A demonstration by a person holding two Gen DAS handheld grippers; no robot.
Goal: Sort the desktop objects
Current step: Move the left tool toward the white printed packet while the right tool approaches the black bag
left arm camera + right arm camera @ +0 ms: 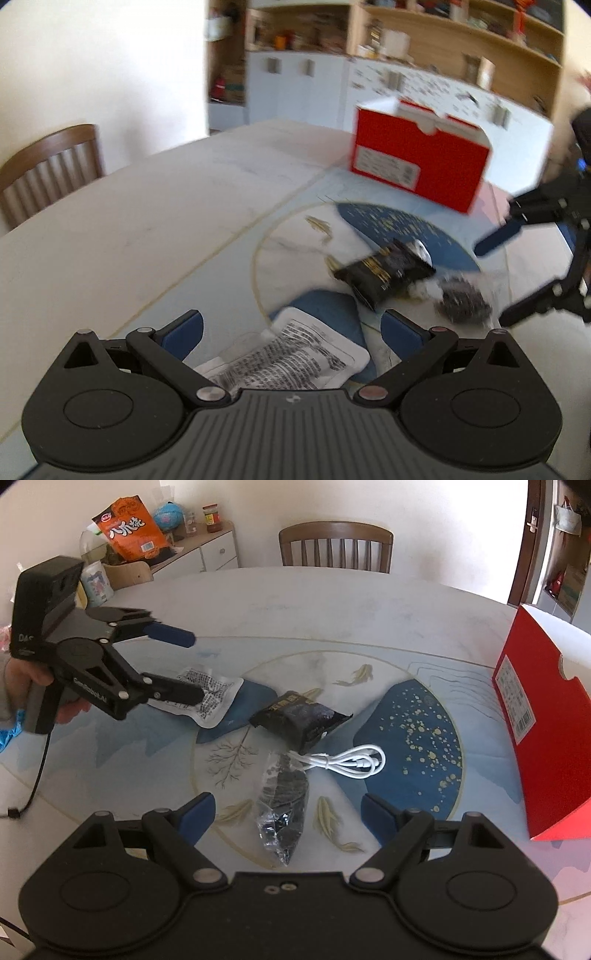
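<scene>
My left gripper (pixel 291 332) is open, with the white printed sachet (pixel 291 360) lying between its jaws on the table; it also shows in the right wrist view (pixel 186 664) hovering over that sachet (pixel 218 698). My right gripper (pixel 288 812) is open over a clear bag of dark bits (pixel 282 805). A black snack packet (pixel 301 718) and a coiled white cable (pixel 351 762) lie beyond it. In the left wrist view the black packet (pixel 384 273) and clear bag (pixel 461 299) lie ahead. An open red box (pixel 421 162) stands at the far right.
The round table has a blue and white painted mat (pixel 417 734). The red box (pixel 546 734) stands at the right edge of the right wrist view. A wooden chair (pixel 334 548) stands behind the table. A cabinet with snack bags (pixel 129 524) is at the back left.
</scene>
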